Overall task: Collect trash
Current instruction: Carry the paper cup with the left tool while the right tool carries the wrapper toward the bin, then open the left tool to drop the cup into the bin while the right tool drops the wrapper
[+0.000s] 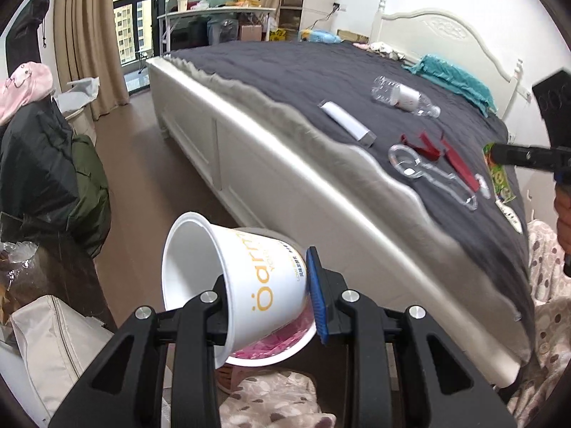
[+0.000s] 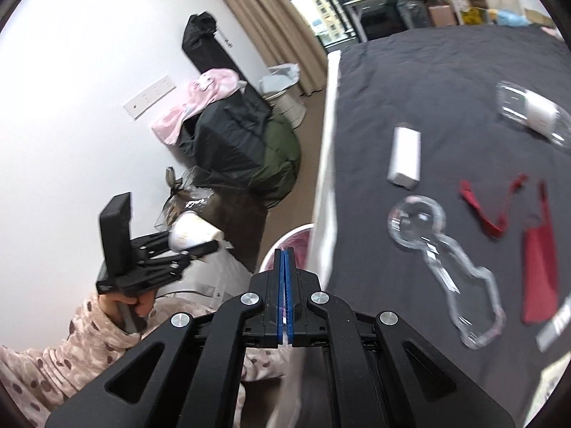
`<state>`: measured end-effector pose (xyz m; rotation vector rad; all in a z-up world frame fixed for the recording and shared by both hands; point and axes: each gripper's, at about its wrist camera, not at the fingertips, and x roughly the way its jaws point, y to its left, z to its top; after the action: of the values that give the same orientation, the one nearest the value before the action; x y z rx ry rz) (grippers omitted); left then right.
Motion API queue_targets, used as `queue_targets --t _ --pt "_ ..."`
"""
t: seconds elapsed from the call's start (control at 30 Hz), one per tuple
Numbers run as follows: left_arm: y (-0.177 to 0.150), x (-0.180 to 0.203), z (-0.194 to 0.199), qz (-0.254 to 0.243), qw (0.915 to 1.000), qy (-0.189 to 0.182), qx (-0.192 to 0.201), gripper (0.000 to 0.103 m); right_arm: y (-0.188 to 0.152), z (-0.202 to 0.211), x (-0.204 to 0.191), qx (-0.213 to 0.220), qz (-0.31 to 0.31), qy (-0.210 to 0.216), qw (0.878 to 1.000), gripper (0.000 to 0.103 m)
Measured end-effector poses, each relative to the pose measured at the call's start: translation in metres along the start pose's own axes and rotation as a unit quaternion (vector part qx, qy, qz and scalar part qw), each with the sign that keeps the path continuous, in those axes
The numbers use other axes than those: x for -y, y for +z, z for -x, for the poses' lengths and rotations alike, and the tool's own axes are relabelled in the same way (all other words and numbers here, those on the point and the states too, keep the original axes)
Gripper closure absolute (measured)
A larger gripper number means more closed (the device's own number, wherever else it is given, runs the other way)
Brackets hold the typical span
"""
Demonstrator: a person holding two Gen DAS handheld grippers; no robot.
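My left gripper [image 1: 266, 285] is shut on a white yogurt cup [image 1: 228, 271], held on its side above a pink-lined trash bin [image 1: 271, 351]. The cup also shows in the right wrist view [image 2: 191, 235], with the left gripper [image 2: 171, 253] behind it. My right gripper [image 2: 285, 260] is shut and empty, at the bed's edge over the bin [image 2: 289, 246]. On the dark bedspread lie a clear bottle [image 1: 405, 97], a white box [image 1: 348, 121], a clear plastic blister shell [image 1: 424, 169], red wrapper scraps [image 1: 442, 153] and a green packet [image 1: 499, 178].
The bed [image 1: 321, 196] fills the right side. A pile of dark coats and a pink garment [image 1: 46, 149] stands to the left by the wall. A beige bag [image 1: 57, 339] lies beside the bin. A cluttered table [image 1: 217, 10] stands by the window.
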<state>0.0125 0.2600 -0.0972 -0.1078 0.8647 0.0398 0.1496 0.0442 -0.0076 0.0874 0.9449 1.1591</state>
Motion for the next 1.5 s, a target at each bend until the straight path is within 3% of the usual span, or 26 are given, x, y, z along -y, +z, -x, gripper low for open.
queue_targets --t 0.3,0.5,0.53,0.6,0.63,0.67,0.8,0.87,1.0,1.13,1.27,1.4,1.5 --pt "0.008 -0.03 -0.042 0.024 0.9993 -0.022 -0.02 0.074 0.022 -0.069 -0.034 -0.03 0.021 0.023 0.999 0.103" --pt "0.007 -0.051 -0.108 0.043 0.9953 -0.023 -0.084 0.074 0.019 -0.088 -0.036 -0.044 0.018 0.022 0.999 0.103" --pt "0.005 -0.052 -0.116 0.046 0.9941 -0.022 -0.096 0.071 0.018 -0.089 -0.037 -0.046 0.019 0.018 0.999 0.103" --pt "0.001 -0.055 -0.131 0.052 0.9901 -0.006 -0.13 0.046 0.018 -0.09 -0.035 -0.044 0.012 0.018 0.999 0.103" --pt "0.001 -0.055 -0.133 0.049 0.9895 0.01 -0.136 0.021 0.018 -0.091 -0.034 -0.042 0.008 0.019 0.999 0.103" --pt "0.001 -0.055 -0.133 0.046 0.9896 0.024 -0.134 0.006 0.016 -0.091 -0.032 -0.041 0.003 0.02 0.999 0.103" --pt "-0.001 -0.061 -0.124 0.066 0.9907 0.03 -0.115 0.005 0.012 -0.098 -0.029 -0.048 -0.004 0.02 0.999 0.103" --pt "-0.003 -0.068 -0.126 0.076 0.9882 0.053 -0.122 0.005 0.01 -0.102 -0.029 -0.052 -0.005 0.021 0.998 0.103" --pt "-0.012 -0.099 -0.124 0.133 0.9723 0.143 -0.128 0.005 0.009 -0.108 -0.033 -0.057 -0.001 0.021 0.998 0.103" --pt "-0.023 -0.144 -0.1 0.244 0.9473 0.191 -0.083 0.005 0.009 -0.125 -0.043 -0.067 0.015 0.0 0.998 0.103" --pt "-0.035 -0.17 -0.072 0.325 0.9249 0.196 -0.029 0.005 0.004 -0.166 -0.049 -0.098 0.028 -0.04 0.994 0.103" --pt "-0.045 -0.181 -0.065 0.367 0.9137 0.173 -0.013 0.005 -0.005 -0.22 -0.05 -0.133 0.031 -0.066 0.988 0.103" --pt "-0.045 -0.185 -0.063 0.371 0.9125 0.172 -0.012 0.005 -0.014 -0.257 -0.047 -0.158 0.039 -0.087 0.983 0.103"
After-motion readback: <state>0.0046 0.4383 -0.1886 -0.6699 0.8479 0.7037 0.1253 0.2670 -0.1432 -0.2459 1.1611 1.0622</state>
